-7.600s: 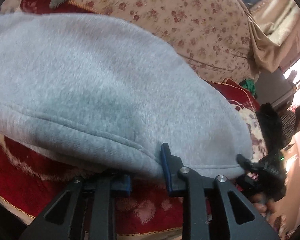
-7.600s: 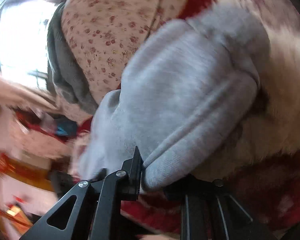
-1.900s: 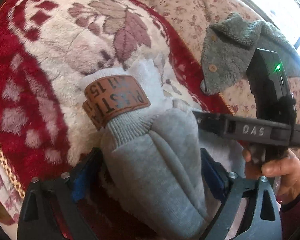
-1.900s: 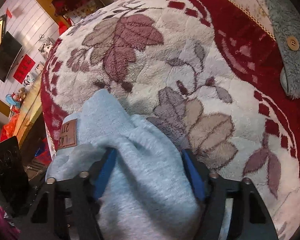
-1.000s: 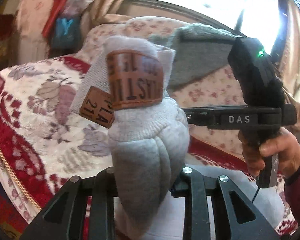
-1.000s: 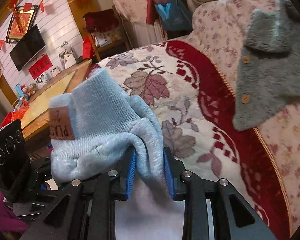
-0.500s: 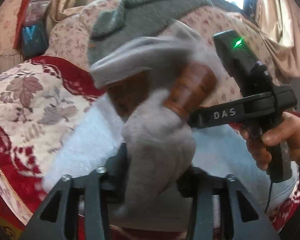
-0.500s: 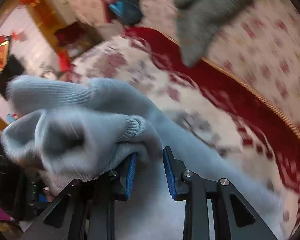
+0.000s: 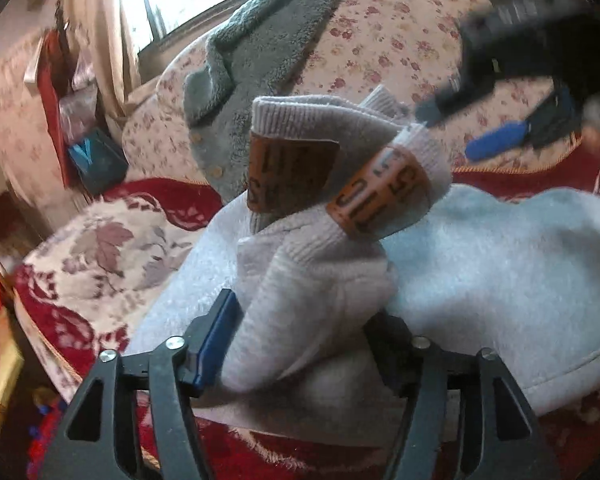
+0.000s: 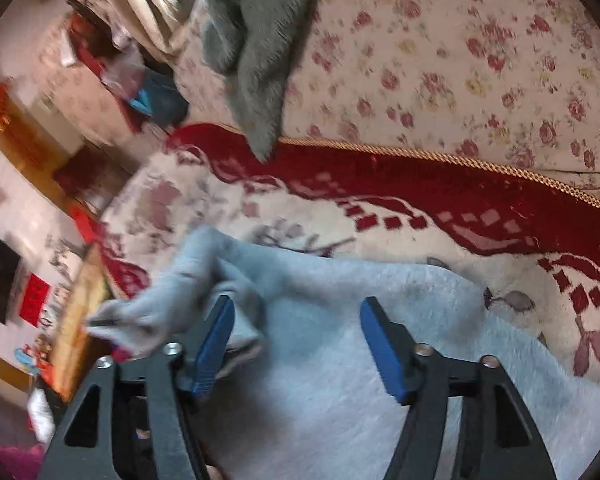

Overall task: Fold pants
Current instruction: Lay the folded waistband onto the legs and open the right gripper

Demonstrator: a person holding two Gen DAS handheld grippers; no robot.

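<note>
Releasing: both grippers letting go so the carried cuff end drops onto the folded stack.
Left gripper [image 9: 304, 344]: jaws have just been opening, now wide; bunched ribbed cuffs [image 9: 324, 168] of the light grey fleece pants [image 9: 500, 264] sit between the pads, seemingly loose rather than pinched.
Right gripper [image 10: 296, 344]: jaws have just been opening, now wide, nothing between them but flat fleece below; a blurred cuff fold [image 10: 172, 308] is outside its left pad, likely already slipped free.
Pants: lying on the red-and-cream leaf-pattern plush blanket [image 10: 440, 208], cuffs with brown leather patches [image 9: 292, 168] resting on top of the body.
Far: grey fuzzy buttoned garment [image 9: 260, 52] draped on the rose-print sofa back [image 10: 480, 60], clear of the work.
Next, my read: back both tools out, then flatten the fold.
</note>
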